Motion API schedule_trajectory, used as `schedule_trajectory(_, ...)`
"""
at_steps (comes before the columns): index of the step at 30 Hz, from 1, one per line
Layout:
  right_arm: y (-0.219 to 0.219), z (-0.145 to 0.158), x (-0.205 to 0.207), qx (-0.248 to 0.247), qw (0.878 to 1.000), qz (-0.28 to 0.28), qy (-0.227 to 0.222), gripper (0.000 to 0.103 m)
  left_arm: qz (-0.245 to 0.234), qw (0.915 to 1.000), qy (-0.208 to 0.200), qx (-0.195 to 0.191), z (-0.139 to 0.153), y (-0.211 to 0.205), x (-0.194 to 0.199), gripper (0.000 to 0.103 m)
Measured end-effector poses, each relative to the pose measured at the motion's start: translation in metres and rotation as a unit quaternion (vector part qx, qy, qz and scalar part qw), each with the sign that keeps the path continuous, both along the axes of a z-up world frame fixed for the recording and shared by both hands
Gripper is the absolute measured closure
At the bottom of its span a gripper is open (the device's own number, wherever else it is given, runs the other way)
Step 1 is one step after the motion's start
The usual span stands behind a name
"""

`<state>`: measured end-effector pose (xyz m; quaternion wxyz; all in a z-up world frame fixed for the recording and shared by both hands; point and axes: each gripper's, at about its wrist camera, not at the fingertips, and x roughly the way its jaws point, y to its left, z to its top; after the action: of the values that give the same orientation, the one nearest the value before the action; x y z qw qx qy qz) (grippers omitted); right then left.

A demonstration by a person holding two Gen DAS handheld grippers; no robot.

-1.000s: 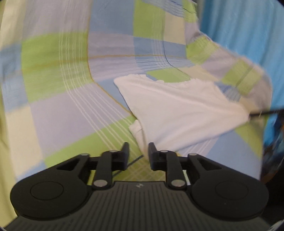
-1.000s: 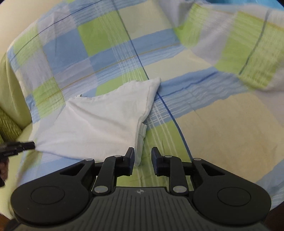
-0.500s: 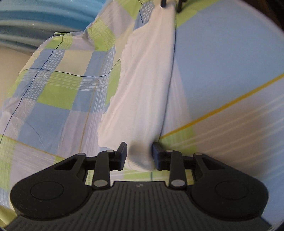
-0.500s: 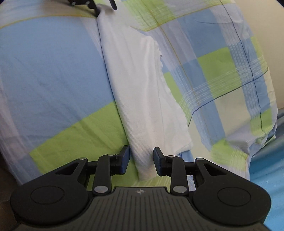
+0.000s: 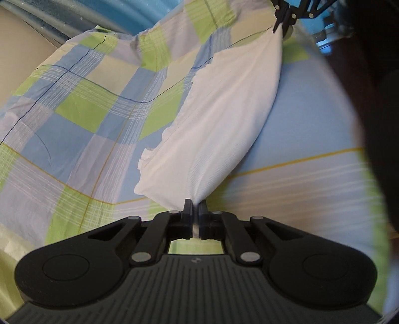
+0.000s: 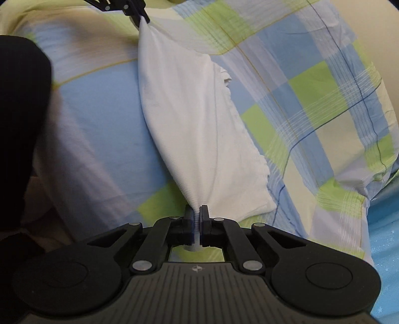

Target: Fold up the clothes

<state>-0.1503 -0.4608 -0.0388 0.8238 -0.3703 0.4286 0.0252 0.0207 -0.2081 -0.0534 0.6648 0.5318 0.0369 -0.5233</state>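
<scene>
A white folded garment (image 5: pixel 224 119) is stretched between both grippers above the checked bedsheet (image 5: pixel 82 107). In the left wrist view my left gripper (image 5: pixel 195 205) is shut on the near corner of the garment, and my right gripper (image 5: pixel 283 21) pinches the far corner at the top. The right wrist view mirrors this: the right gripper (image 6: pixel 197 211) is shut on the near end of the white garment (image 6: pixel 197 124), and the left gripper (image 6: pixel 139 17) holds the far end. The cloth sags slightly in the middle, its loose hem hanging on the side away from the person.
The bed carries a blue, green and cream checked sheet (image 6: pixel 311 99). A person's dark clothing (image 6: pixel 20 119) fills the left of the right wrist view and dark clothing (image 5: pixel 379 99) the right of the left wrist view. A blue surface (image 6: pixel 384 236) lies past the bed's edge.
Both grippers closed on opposite ends of the white garment, which they straddled open half a second ago. The garment now hangs taut between them instead of lying flat.
</scene>
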Motion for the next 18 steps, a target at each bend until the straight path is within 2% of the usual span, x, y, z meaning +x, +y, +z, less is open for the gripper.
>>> schedule_trajectory(4,0.019,-0.011,-0.029,-0.009,0.999,0.016,0.048,0.099,-0.005,0.9986,0.029,0.043,-0.010,0.028,-0.026,0.099)
schedule_trajectory(6,0.009,-0.013,-0.034,-0.006,0.998,-0.009,0.056,0.096,0.007,0.9977,0.037,0.057,-0.015,0.038,-0.025,0.096)
schedule_trajectory(8,-0.012,-0.008,-0.032,0.009,0.998,-0.046,0.046,0.091,0.035,0.9964,0.063,0.044,-0.009,0.045,-0.012,0.095)
schedule_trajectory(10,-0.037,0.001,-0.027,0.042,0.995,-0.089,0.027,0.083,0.078,0.9910,0.108,0.005,0.005,0.044,0.015,0.086)
schedule_trajectory(11,-0.051,0.007,-0.023,0.072,0.991,-0.113,0.011,0.077,0.098,0.9862,0.132,-0.020,0.011,0.041,0.030,0.079)
schedule_trajectory(13,-0.082,0.020,-0.011,0.145,0.977,-0.155,-0.025,0.075,0.136,0.9724,0.178,-0.066,0.023,0.033,0.060,0.078)
schedule_trajectory(16,-0.121,0.031,0.007,0.252,0.943,-0.206,-0.072,0.075,0.181,0.9445,0.246,-0.122,0.029,0.008,0.107,0.078)
schedule_trajectory(18,-0.140,0.033,0.017,0.307,0.921,-0.222,-0.095,0.073,0.202,0.9247,0.291,-0.140,0.024,-0.011,0.137,0.076)
